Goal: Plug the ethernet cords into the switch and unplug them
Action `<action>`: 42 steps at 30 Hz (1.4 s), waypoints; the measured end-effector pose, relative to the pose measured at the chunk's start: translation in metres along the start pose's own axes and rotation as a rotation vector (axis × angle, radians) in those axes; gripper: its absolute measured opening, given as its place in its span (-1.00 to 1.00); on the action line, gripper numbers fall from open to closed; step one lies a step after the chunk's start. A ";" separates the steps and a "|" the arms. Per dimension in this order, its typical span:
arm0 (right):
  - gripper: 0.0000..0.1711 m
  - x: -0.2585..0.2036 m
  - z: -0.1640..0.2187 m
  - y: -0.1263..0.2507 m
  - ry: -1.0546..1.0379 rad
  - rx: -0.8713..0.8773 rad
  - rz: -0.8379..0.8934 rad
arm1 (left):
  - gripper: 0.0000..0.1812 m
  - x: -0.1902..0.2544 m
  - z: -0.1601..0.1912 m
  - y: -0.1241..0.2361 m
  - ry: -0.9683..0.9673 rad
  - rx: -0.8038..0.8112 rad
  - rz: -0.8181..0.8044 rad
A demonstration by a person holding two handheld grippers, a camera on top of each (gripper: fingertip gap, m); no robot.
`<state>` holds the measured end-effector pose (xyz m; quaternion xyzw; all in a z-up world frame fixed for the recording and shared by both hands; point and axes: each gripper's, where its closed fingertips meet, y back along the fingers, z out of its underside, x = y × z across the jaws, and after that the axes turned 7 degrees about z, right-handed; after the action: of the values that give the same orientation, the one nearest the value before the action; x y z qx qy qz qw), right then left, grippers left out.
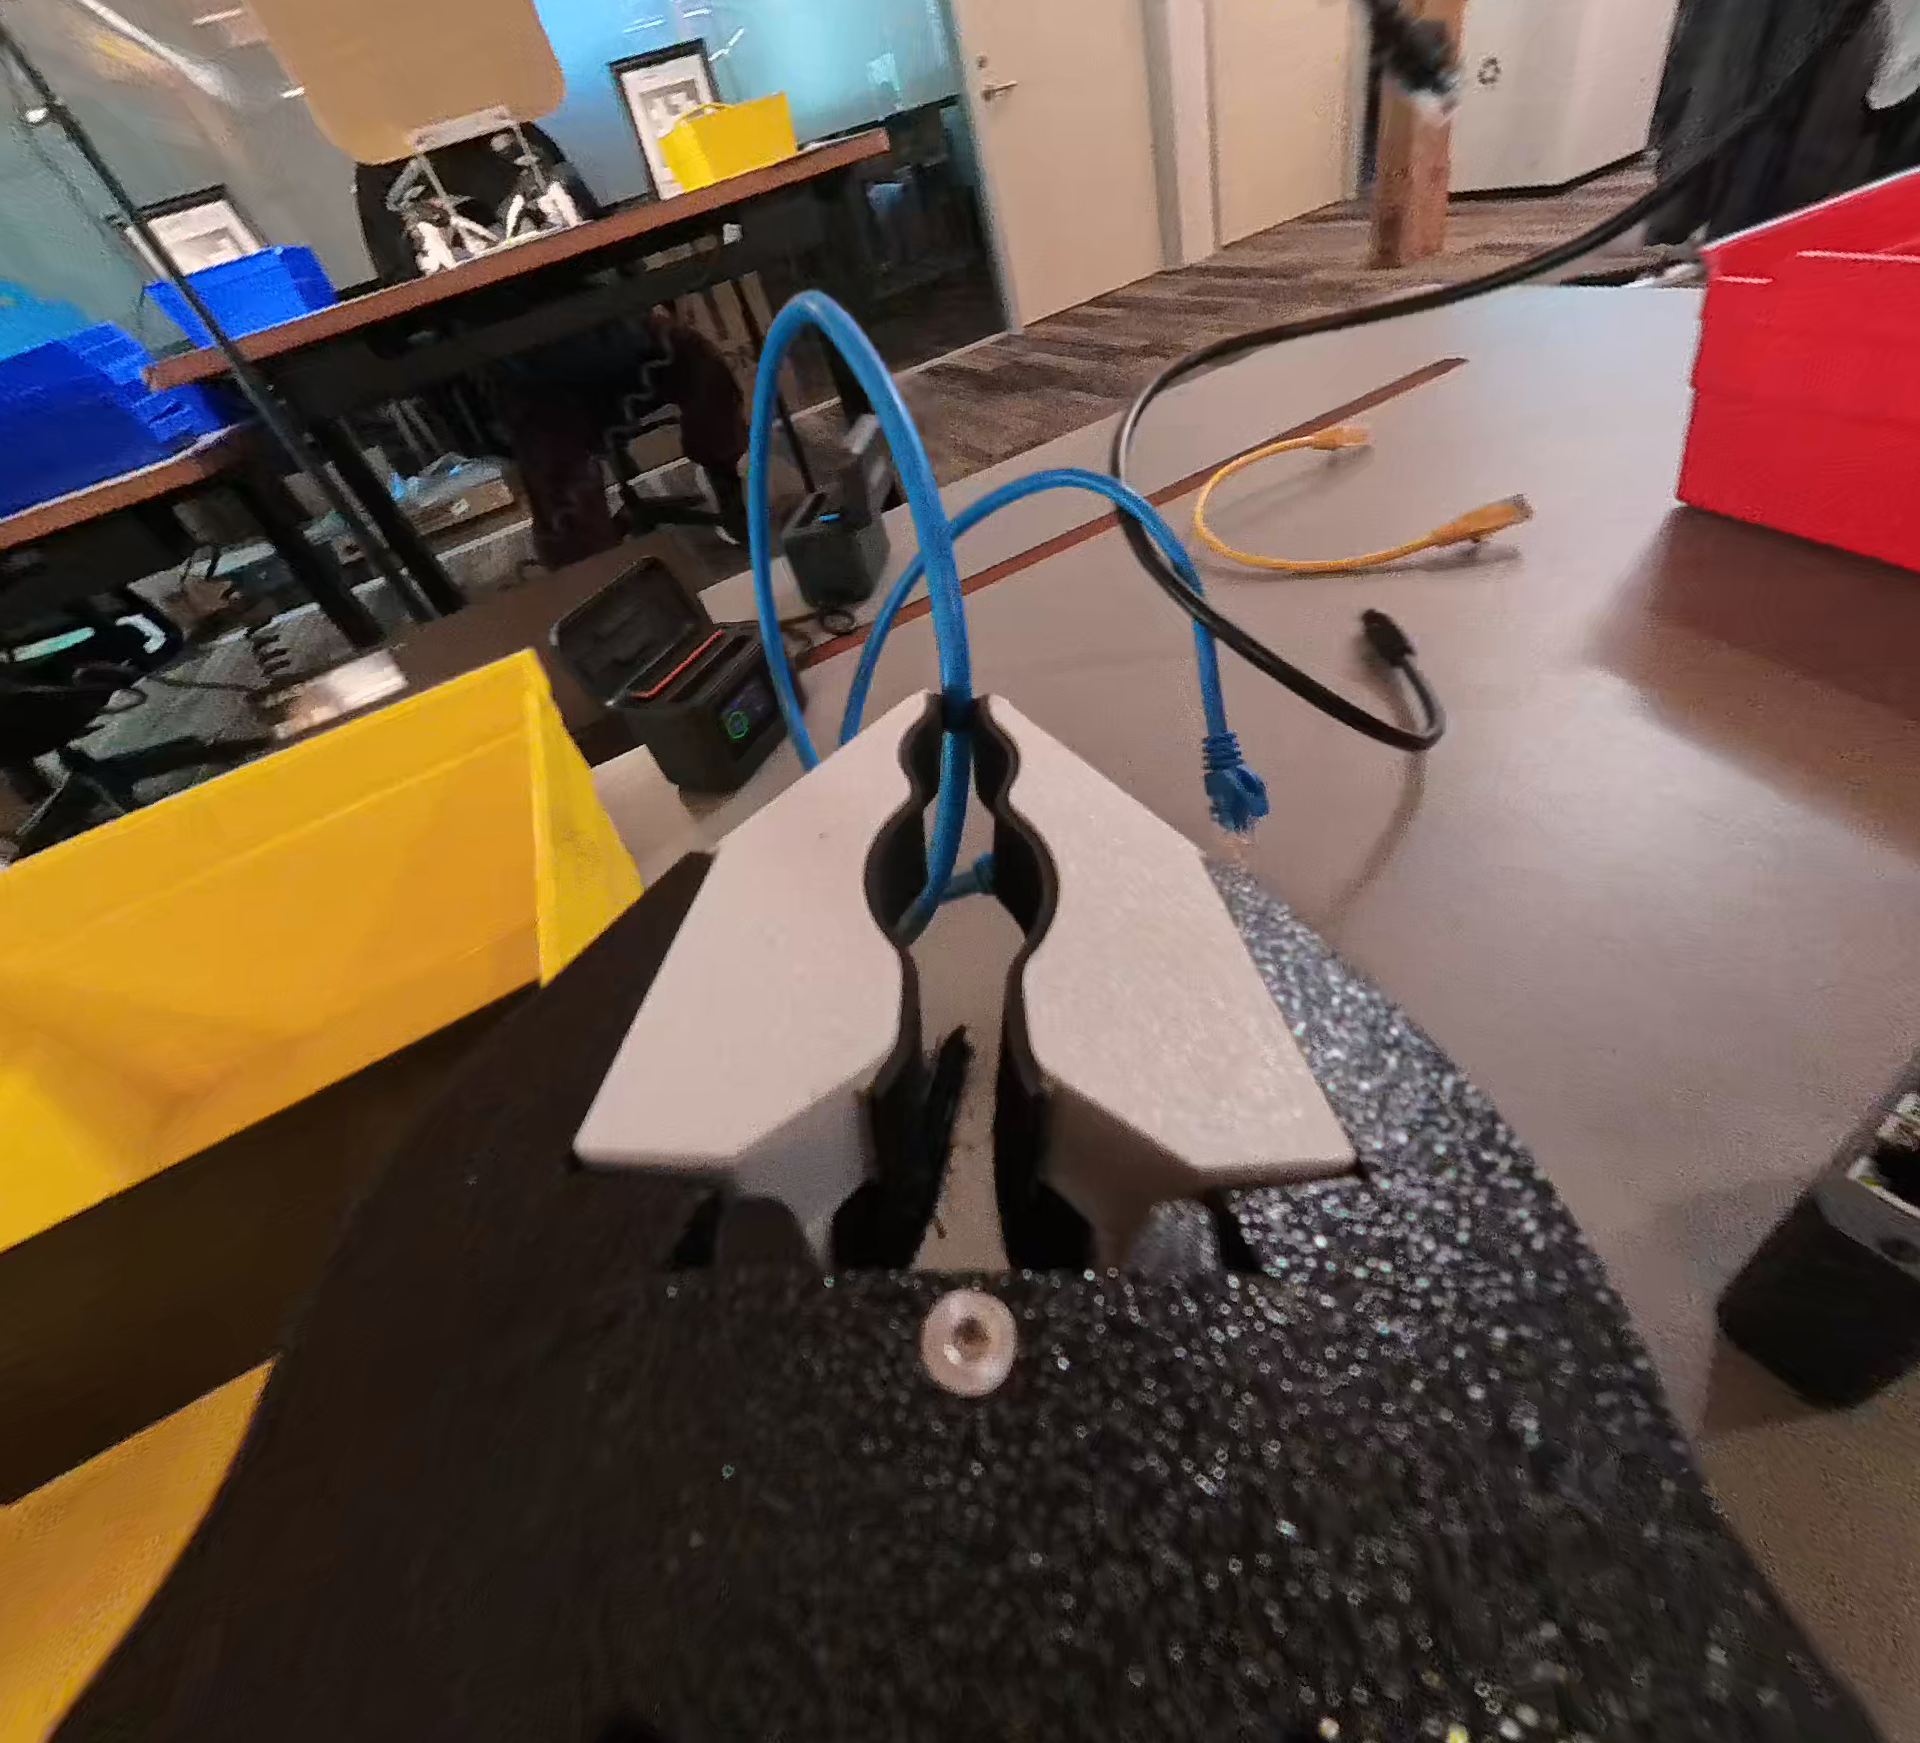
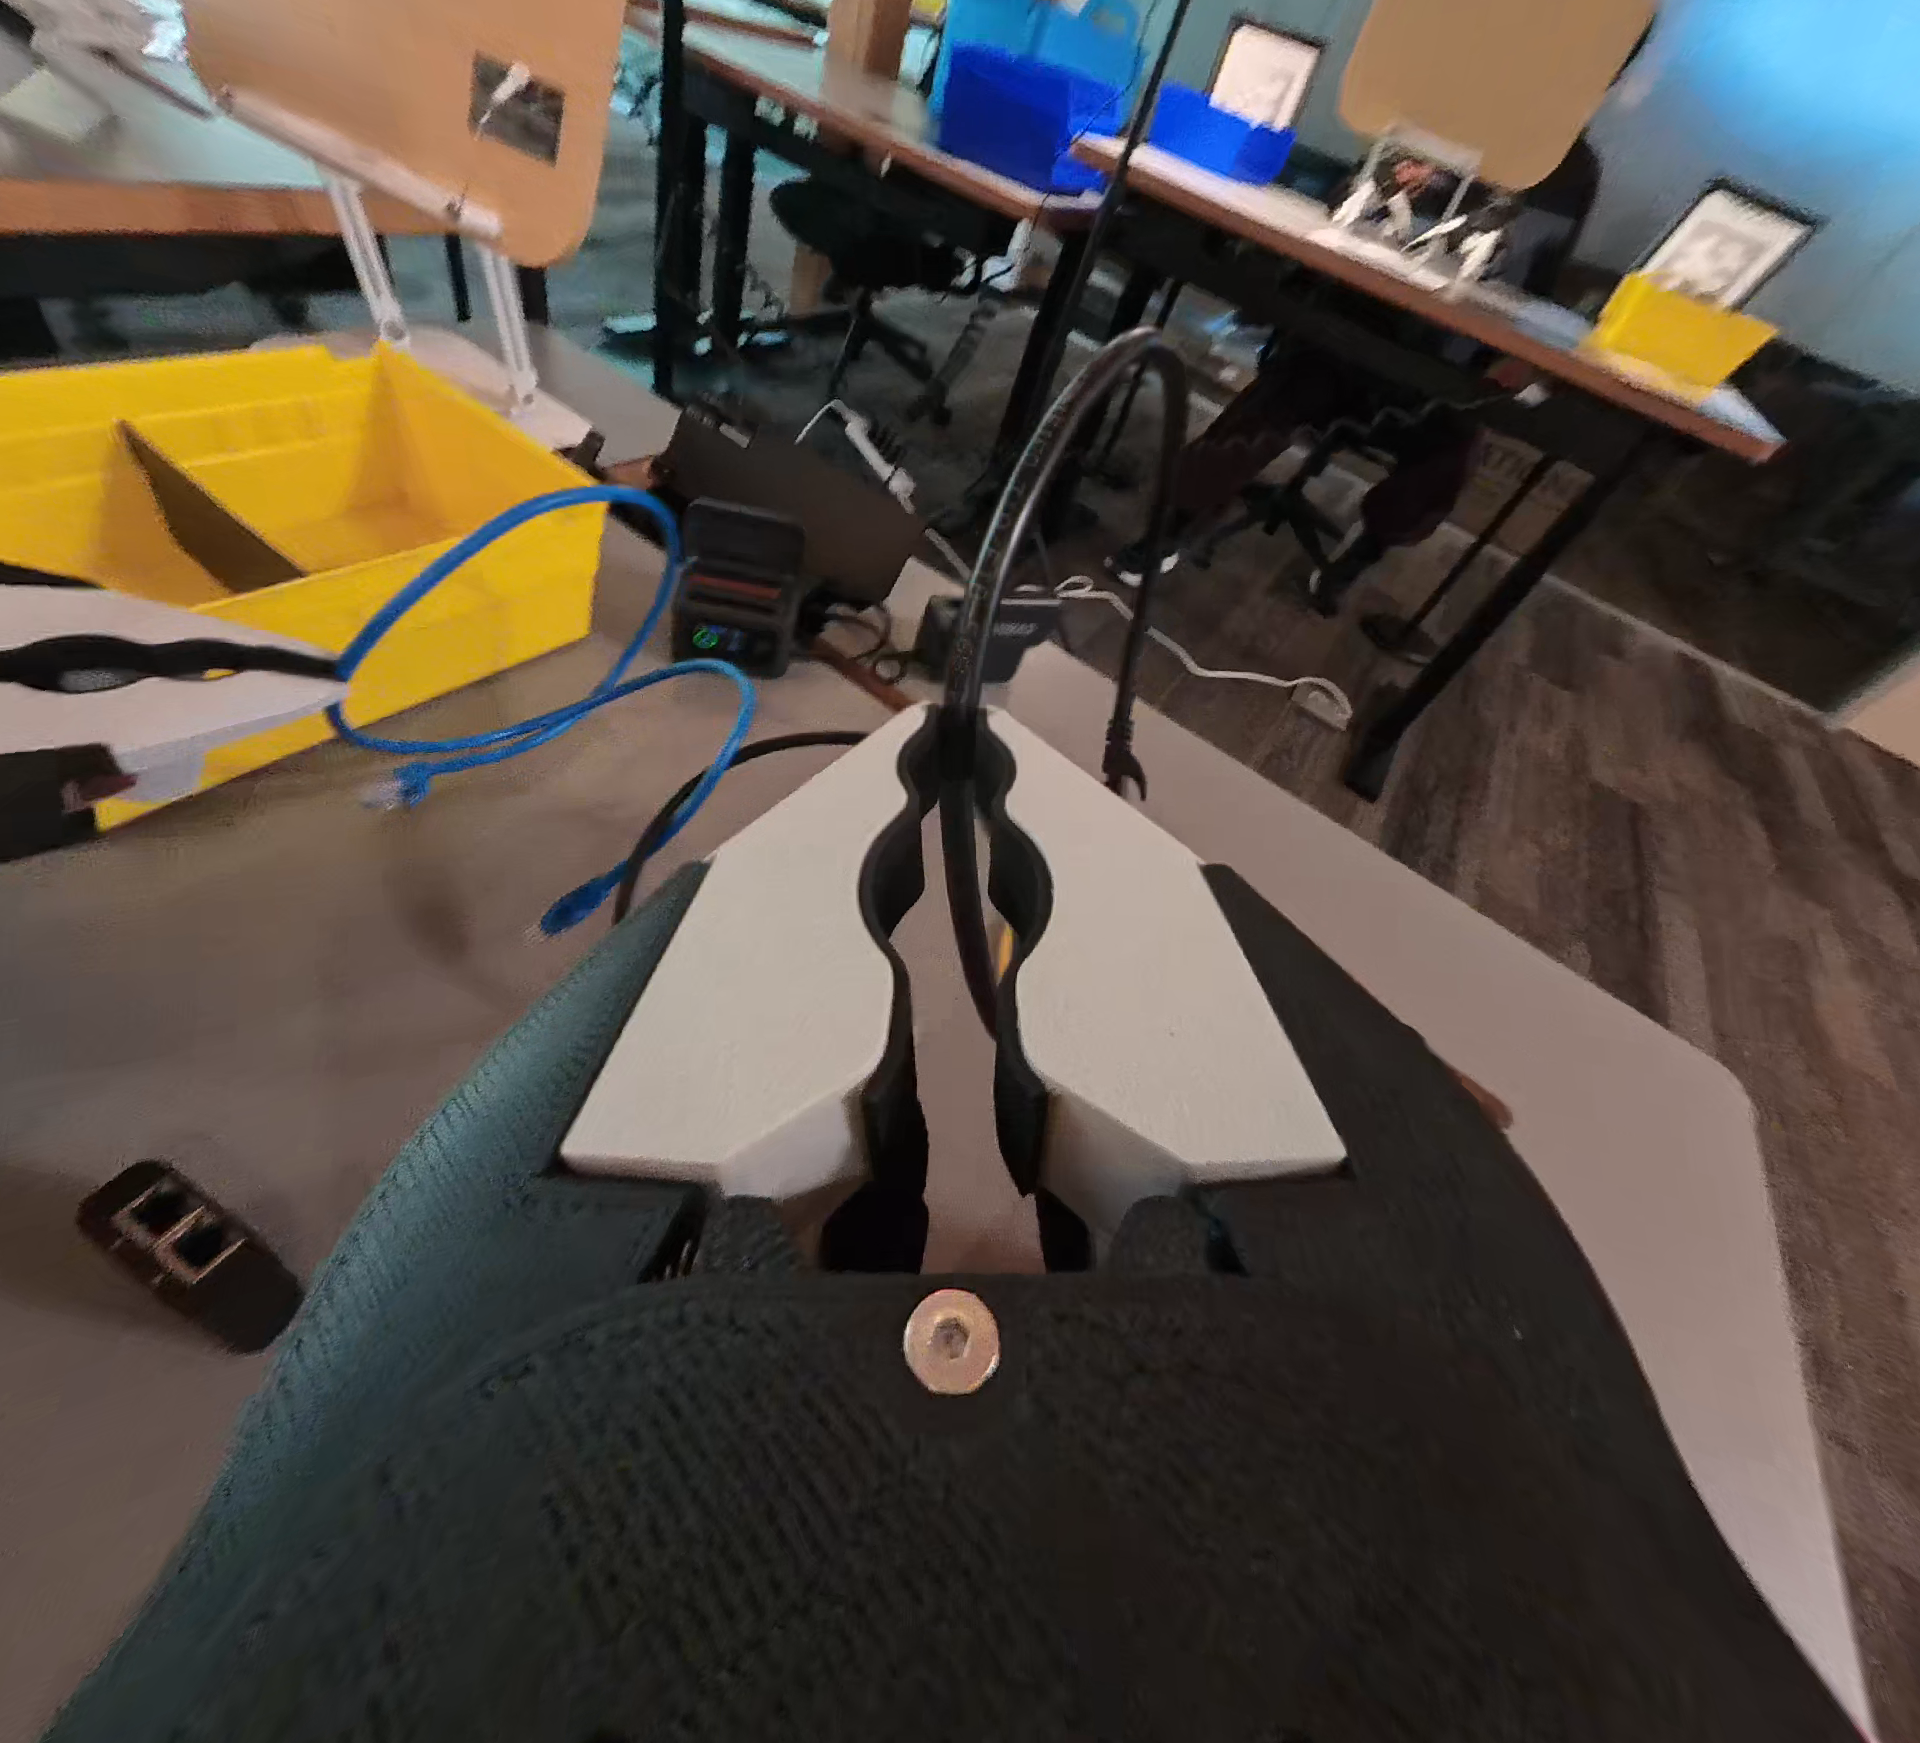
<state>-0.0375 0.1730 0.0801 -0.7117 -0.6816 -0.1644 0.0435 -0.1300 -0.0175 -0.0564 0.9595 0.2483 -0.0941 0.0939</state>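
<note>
My left gripper [image 1: 961,711] is shut on a blue ethernet cord [image 1: 769,446] and holds it above the table; the cord loops upward and one plug [image 1: 1234,784] hangs free. My right gripper [image 2: 956,722] is shut on a black ethernet cord [image 2: 1039,446] that arches up, its plug [image 2: 1122,758] dangling to the right. The left gripper also shows at the left edge of the right wrist view [image 2: 332,691] with the blue cord [image 2: 582,540]. A small black switch [image 2: 177,1246] with open ports lies on the table at lower left. A yellow cord [image 1: 1340,540] lies on the table.
A yellow bin [image 2: 343,488] stands at the table's left, a red bin [image 1: 1808,405] at the right. A black device with a small screen [image 2: 738,592] sits by the table's far edge. A dark box [image 1: 1839,1278] sits at lower right. Other tables stand behind. The left gripper's tips are roughly 25 centimeters from the right gripper's. The left tips stand about 20 centimeters off the small black switch [image 2: 177,1246].
</note>
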 end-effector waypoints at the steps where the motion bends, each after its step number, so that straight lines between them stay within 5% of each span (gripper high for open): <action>1: -0.97 0.006 -0.003 0.003 -0.002 0.022 0.030 | -0.97 -0.004 0.002 0.000 0.010 -0.010 -0.010; 6: -0.97 0.036 -0.011 0.015 -0.005 0.063 0.158 | -0.97 -0.011 0.019 -0.003 0.057 -0.082 -0.012; 13: -0.97 0.018 0.064 -0.013 0.086 -0.329 0.058 | -0.97 0.002 0.064 -0.012 -0.047 -0.399 0.071; 17: -0.97 0.038 0.094 -0.024 0.180 -0.445 0.172 | -0.97 -0.011 0.077 -0.003 -0.282 -0.582 0.016; 20: -0.97 0.054 0.096 -0.030 0.184 -0.433 0.226 | -0.97 -0.016 0.068 0.000 -0.270 -0.564 0.007; 23: -0.97 0.071 0.061 -0.029 0.199 -0.303 0.286 | -0.97 -0.026 0.048 0.004 -0.179 -0.482 0.005; 30: -0.97 0.118 -0.090 0.002 0.067 0.103 0.328 | -0.97 -0.040 0.047 0.012 -0.065 -0.471 0.015; 36: -0.97 0.165 -0.166 0.031 0.125 0.181 0.447 | -0.98 -0.027 0.072 0.013 -0.049 -0.621 0.091; 42: -0.97 0.132 -0.209 0.025 0.160 0.198 0.297 | -0.95 0.008 0.068 0.005 -0.071 -0.624 0.205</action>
<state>-0.0471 0.2381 0.3195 -0.7814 -0.5762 -0.1445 0.1911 -0.1297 -0.0336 -0.1234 0.9006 0.1639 -0.0370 0.4009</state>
